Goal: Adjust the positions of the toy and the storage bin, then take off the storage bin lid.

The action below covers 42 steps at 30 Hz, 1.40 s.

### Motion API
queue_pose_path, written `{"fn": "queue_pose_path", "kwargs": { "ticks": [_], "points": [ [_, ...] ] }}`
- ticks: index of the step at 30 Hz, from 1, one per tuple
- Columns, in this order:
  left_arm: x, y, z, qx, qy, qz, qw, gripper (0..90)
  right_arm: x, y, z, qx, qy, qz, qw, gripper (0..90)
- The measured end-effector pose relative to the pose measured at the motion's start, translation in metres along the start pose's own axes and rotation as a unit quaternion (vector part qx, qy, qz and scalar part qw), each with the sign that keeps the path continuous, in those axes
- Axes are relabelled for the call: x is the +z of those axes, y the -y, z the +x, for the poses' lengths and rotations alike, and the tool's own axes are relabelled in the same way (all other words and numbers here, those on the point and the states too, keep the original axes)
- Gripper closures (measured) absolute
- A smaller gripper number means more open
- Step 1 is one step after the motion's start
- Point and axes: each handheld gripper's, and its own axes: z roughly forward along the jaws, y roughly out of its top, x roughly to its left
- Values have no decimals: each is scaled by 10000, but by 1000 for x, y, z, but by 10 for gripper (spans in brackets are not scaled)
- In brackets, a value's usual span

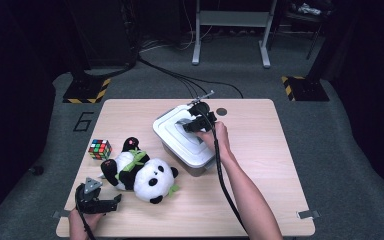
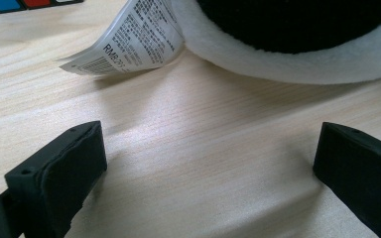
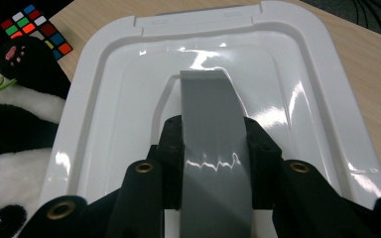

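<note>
Right tool (image 1: pixel 196 123) is sitting over the white lid (image 1: pixel 177 131) of a storage box (image 1: pixel 192 164) at the middle of the wooden surface (image 1: pixel 260 150), jaws clenched on the lid's grey handle (image 3: pixel 213 144) (handle is filling the gap between them in the right gripper view). Right hand (image 1: pixel 219 137) is gripping it from the near side.

Left tool (image 1: pixel 105 204) is resting low at the near-left corner, released, jaws standing wide apart with bare wood between them. A plush panda (image 1: pixel 140 172) is lying just ahead of it, its printed fabric tag (image 2: pixel 129 39) curling off the white fur. A Rubik's cube (image 1: pixel 100 149) is sitting near the panda's far-left side, not touching it.
</note>
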Motion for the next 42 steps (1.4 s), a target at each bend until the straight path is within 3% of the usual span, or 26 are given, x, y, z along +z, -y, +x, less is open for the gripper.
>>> {"fn": "queue_pose_path", "kwargs": {
  "ticks": [17, 31, 42],
  "points": [
    [0, 0, 0, -1, -2, -2, 10000, 0, 0, 1, 0, -64, 16, -19, 10000, 666],
    [0, 0, 0, 1, -1, 0, 10000, 1, -1, -1, 6, -210, 213, -37, 9995, 666],
    [0, 0, 0, -1, 0, 0, 10000, 1, -16, -6, 6, -278, 239, -154, 9992, 666]
  ]
}}
